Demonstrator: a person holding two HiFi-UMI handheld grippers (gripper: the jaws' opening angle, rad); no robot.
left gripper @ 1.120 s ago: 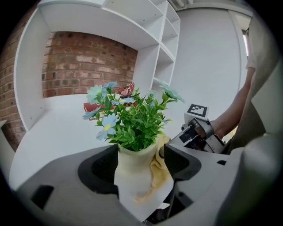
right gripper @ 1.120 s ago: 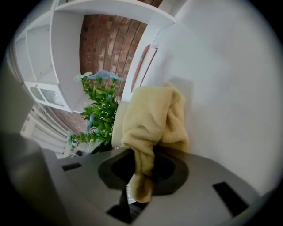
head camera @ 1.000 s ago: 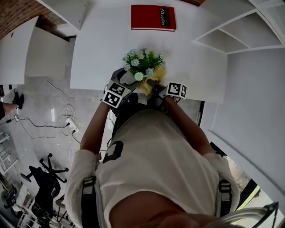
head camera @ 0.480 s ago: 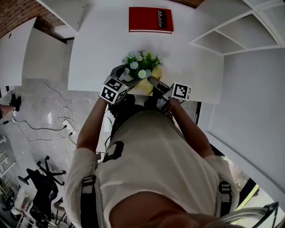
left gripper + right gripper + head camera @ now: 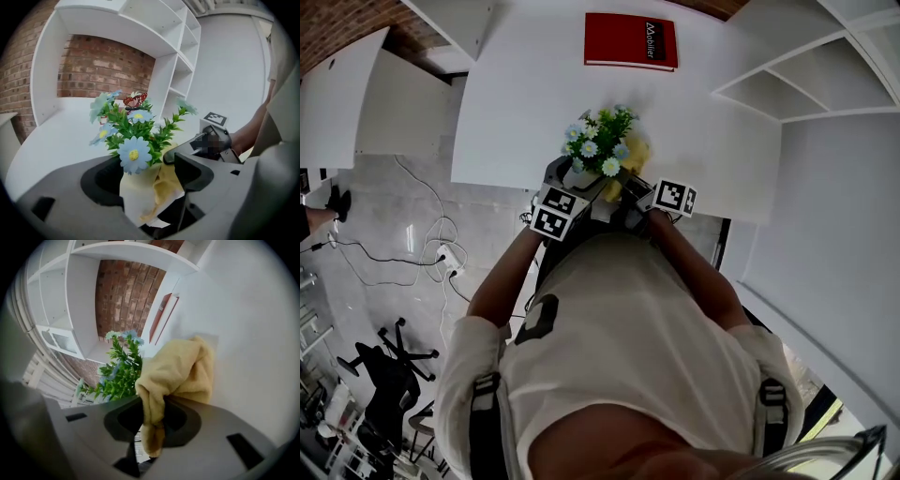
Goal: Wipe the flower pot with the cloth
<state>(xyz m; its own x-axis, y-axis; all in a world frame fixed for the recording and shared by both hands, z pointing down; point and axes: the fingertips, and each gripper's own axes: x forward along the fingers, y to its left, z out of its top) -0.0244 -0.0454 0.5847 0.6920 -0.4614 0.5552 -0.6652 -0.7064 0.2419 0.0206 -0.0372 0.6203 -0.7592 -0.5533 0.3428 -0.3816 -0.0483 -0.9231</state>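
Observation:
A cream flower pot (image 5: 137, 190) with blue daisies and green leaves (image 5: 598, 142) is off the white table's front edge. My left gripper (image 5: 145, 180) is shut on the pot, one jaw on each side. In the head view the left gripper (image 5: 581, 184) is just below the flowers. The yellow cloth (image 5: 180, 371) is bunched between the jaws of my right gripper (image 5: 152, 416), which is shut on it. From the left gripper view the cloth (image 5: 168, 183) lies against the pot's right side. The right gripper (image 5: 625, 186) stands to the right of the plant, with the cloth (image 5: 635, 153) above it.
A red book (image 5: 631, 40) lies at the back of the white table (image 5: 516, 112). White shelves (image 5: 787, 66) stand at the right. Cables (image 5: 422, 253) and an office chair (image 5: 384, 375) are on the floor at the left.
The cloth in the right gripper dropped low along the pot, then came back up to the right of the plant. The left gripper's marker cube has tilted slightly.

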